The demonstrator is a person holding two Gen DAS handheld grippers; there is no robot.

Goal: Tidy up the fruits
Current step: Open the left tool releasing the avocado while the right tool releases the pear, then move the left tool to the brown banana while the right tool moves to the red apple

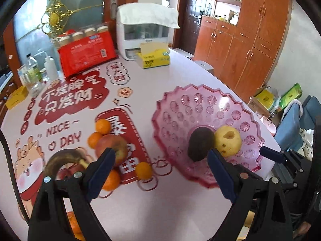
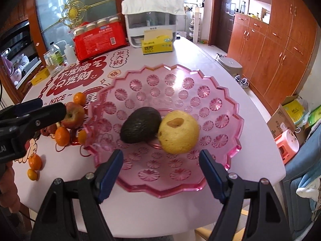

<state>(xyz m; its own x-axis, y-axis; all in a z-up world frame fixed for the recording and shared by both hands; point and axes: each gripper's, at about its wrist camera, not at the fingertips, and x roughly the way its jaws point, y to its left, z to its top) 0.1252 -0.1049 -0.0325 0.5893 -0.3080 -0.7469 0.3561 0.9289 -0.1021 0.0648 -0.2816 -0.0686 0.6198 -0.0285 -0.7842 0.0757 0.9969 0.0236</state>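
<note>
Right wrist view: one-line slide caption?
Open right gripper hovers over pink dish holding avocado and yellow fruit; apple and tangerines on table.

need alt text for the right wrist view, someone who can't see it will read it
A pink scalloped dish on a pale table holds a dark avocado touching a yellow fruit, with the open, empty right hand-held gripper just in front. To the left, an apple and several tangerines lie on the table beside the left hand-held gripper.

pink rosette-patterned bowl [image 2: 220, 102], yellow pear [image 2: 178, 132]
</note>
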